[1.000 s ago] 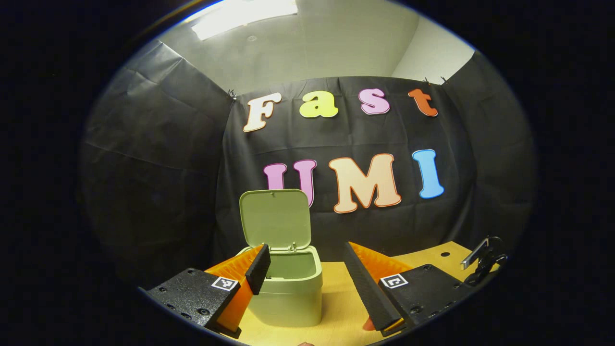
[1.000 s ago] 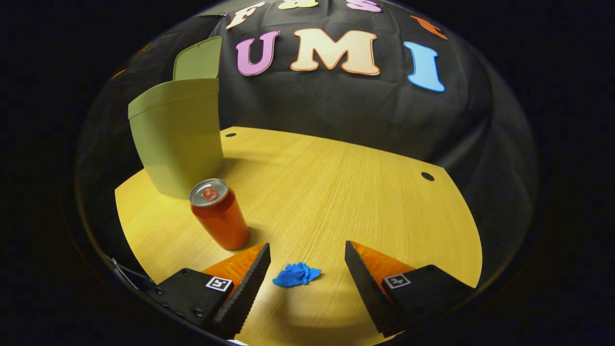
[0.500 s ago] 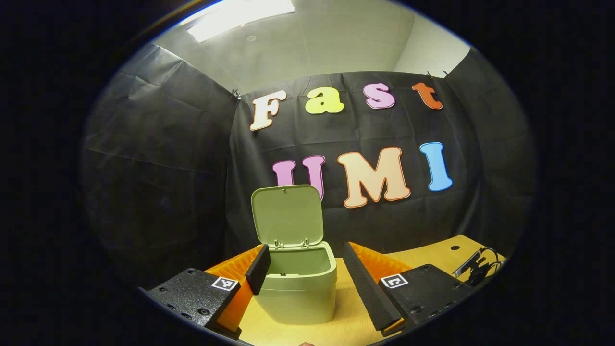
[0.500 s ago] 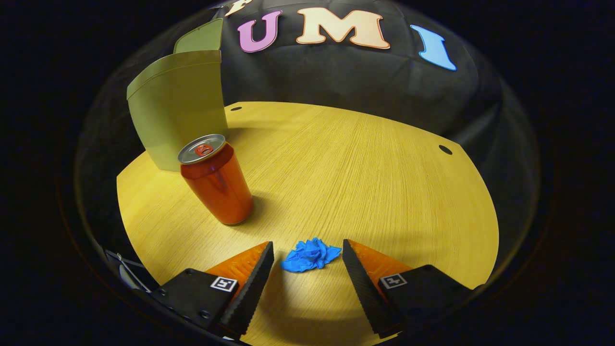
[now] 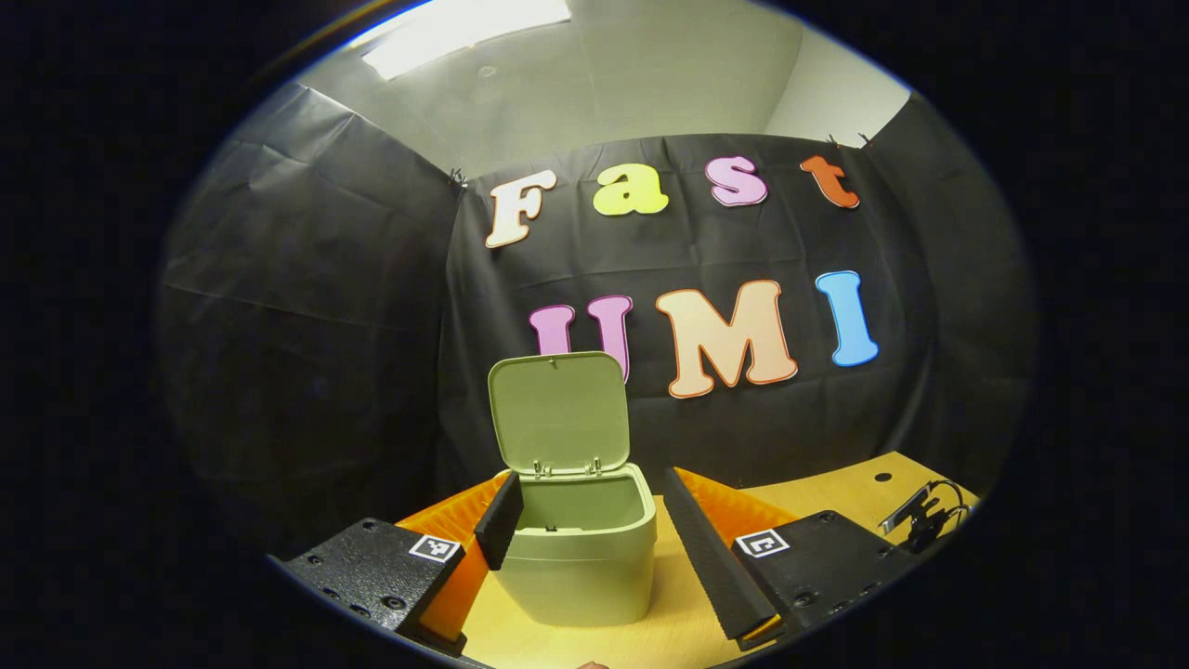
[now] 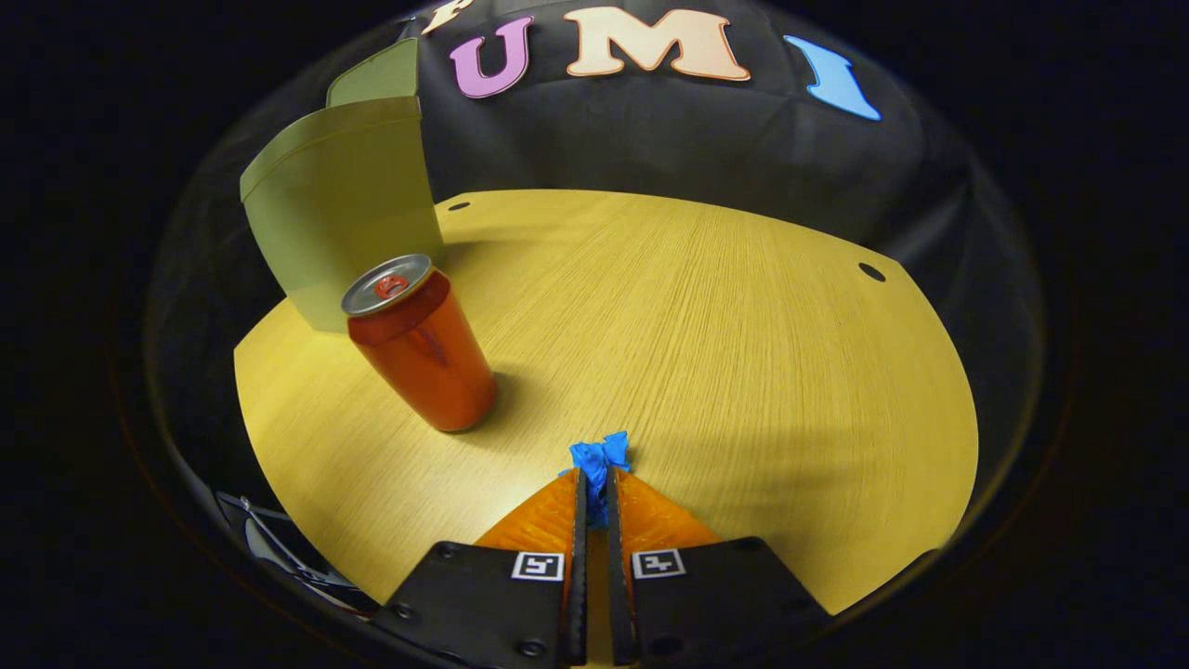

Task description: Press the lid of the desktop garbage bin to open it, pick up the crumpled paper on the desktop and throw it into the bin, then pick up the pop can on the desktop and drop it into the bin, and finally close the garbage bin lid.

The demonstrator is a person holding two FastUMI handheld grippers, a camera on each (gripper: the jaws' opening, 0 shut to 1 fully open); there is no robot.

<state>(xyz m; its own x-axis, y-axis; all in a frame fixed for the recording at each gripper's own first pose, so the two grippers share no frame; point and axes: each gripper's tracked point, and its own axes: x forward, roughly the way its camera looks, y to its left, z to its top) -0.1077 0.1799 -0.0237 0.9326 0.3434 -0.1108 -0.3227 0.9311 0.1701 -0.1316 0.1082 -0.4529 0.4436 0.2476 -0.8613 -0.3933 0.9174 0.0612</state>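
In the right gripper view my right gripper (image 6: pixel 594 478) is shut on the blue crumpled paper (image 6: pixel 597 458), which sticks out past the fingertips just over the wooden desktop (image 6: pixel 743 325). The red pop can (image 6: pixel 420 346) stands upright to the left, and behind it rises the green bin (image 6: pixel 342 209) with its lid (image 6: pixel 376 74) up. In the left gripper view the same bin (image 5: pixel 578 553) sits straight ahead, its lid (image 5: pixel 558 412) standing open and the inside looking bare. My left gripper (image 5: pixel 590 506) hovers open in front of it, one finger on each side of the bin.
A small dark clamp with cables (image 5: pixel 921 516) lies at the desk's right edge in the left gripper view. Two round holes (image 6: pixel 870 271) mark the desktop's far side. Black cloth walls close in behind the desk.
My right gripper has closed on the blue paper, which lay loose between its open fingers before. The left gripper view has shifted slightly, with the bin drifting a little right.
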